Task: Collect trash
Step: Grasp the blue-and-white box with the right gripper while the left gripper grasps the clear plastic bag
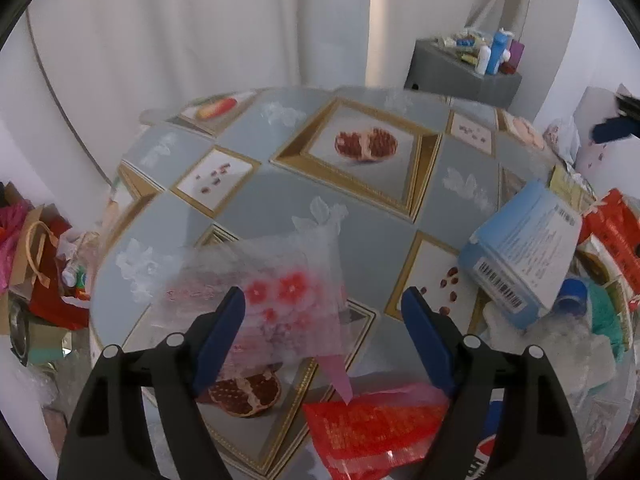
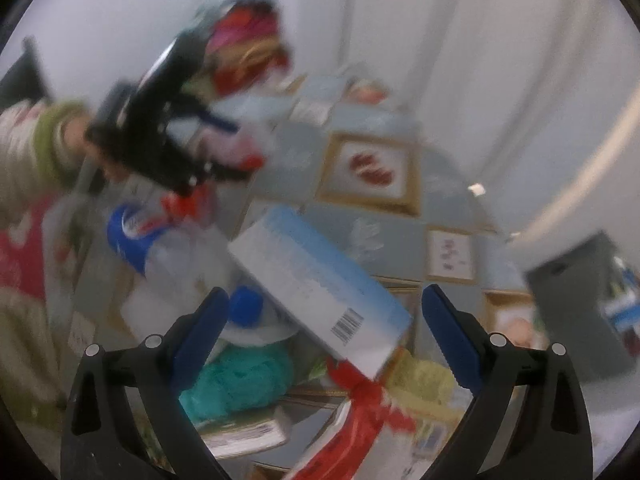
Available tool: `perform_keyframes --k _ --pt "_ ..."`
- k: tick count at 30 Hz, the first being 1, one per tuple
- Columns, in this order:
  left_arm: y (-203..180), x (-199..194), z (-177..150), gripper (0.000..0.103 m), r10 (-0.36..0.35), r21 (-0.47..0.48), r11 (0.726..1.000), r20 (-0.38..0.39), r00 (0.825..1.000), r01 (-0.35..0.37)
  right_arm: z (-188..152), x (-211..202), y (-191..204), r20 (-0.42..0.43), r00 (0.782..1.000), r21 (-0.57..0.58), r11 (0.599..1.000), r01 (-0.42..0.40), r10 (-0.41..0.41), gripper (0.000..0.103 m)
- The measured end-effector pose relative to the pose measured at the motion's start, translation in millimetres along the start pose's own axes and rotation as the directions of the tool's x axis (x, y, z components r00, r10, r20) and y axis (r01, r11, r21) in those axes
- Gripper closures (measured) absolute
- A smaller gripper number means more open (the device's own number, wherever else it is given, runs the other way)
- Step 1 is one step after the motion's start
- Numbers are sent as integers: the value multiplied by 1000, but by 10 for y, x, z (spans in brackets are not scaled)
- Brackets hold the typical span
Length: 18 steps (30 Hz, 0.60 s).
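My left gripper (image 1: 323, 304) is open above the round table (image 1: 280, 192). A translucent plastic bag with red flowers (image 1: 276, 300) hangs or drifts just in front of its left finger, apart from the right finger. A red wrapper (image 1: 372, 428) lies below it. A light blue box with a barcode (image 1: 524, 256) leans on a trash pile at the table's right. My right gripper (image 2: 325, 312) is open above that blue box (image 2: 320, 292), near a clear bottle with a blue cap (image 2: 168, 256). The left gripper also shows in the blurred right wrist view (image 2: 228, 148).
Teal crumpled material (image 2: 236, 376), red packaging (image 2: 360, 400) and yellow wrappers (image 2: 424, 376) fill the pile. A grey box with bottles (image 1: 464, 72) stands beyond the table. Bags and clutter (image 1: 36, 264) lie on the floor at left. White curtains hang behind.
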<state>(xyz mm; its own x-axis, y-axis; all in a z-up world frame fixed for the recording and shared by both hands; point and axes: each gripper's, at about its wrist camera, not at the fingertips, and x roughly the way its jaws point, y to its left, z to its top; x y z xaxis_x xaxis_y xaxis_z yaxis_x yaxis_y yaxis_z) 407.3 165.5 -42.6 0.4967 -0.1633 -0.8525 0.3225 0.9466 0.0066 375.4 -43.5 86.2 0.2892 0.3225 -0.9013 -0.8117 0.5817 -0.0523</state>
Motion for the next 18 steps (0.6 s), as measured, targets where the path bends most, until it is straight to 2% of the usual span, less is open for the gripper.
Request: perform_keyframes --k 3,7,9,14,18 --pt "4 85 -14 25 2 -3 1000 -20 1000 -2 103 256 -82 -68 994 -25 996 -87 85 11" --pt "6 209 -17 36 38 4 999 -62 997 -37 154 482 -125 -118 978 -70 981 -179 170 10" --pt "19 232 -4 37 44 3 999 -60 997 -44 189 576 -128 -161 960 -70 968 -242 229 10" --pt "73 264 40 42 32 -29 999 -61 998 -33 259 691 -99 -211 948 -124 956 -267 237 10" --pt "115 274 74 52 33 -49 998 -52 998 -36 294 796 -110 -241 938 -122 951 -284 249 9"
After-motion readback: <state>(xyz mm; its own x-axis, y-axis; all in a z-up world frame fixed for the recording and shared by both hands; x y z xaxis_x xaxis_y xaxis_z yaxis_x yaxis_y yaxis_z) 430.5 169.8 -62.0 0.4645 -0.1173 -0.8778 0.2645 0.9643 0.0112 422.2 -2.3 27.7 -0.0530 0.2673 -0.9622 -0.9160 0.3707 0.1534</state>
